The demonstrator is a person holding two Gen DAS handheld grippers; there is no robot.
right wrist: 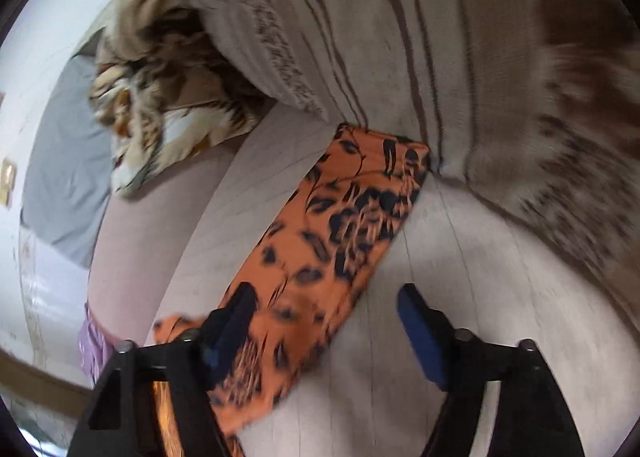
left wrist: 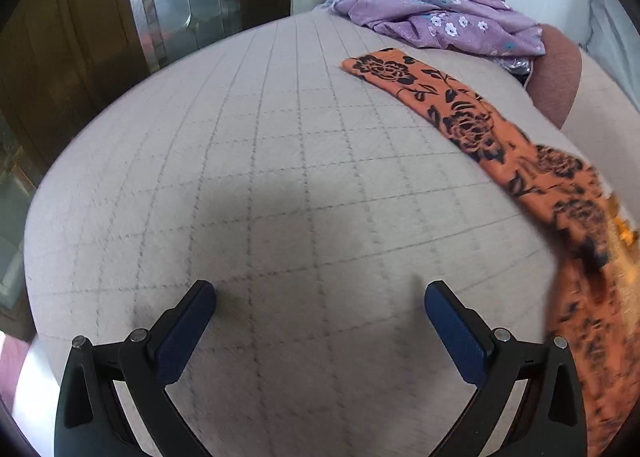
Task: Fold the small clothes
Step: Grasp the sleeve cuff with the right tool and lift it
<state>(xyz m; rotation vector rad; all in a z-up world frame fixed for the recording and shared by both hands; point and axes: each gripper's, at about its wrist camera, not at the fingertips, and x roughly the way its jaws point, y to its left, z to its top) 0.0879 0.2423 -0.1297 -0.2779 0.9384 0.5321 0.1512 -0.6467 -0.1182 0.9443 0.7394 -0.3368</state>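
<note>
While the left wrist view is showing the left gripper (left wrist: 320,297) hanging open and empty over a grey quilted bed cover (left wrist: 240,177), the orange flowered garment (left wrist: 460,109) is lying as a long flat strip to its right, with a purple flowered garment (left wrist: 432,5) bunched beyond. Seen from the right wrist, the right gripper (right wrist: 326,303) is spreading its jaws over the strip's edge, gripping nothing; it should probably be pinching one end cleanly before folding. A striped blanket (right wrist: 380,37) is lying behind.

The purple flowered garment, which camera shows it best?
The left wrist view. There the purple flowered garment lies crumpled in full at the far end of the quilted cover, beyond the orange floral cloth. The right wrist view catches only a purple sliver at its lower left edge.
</note>
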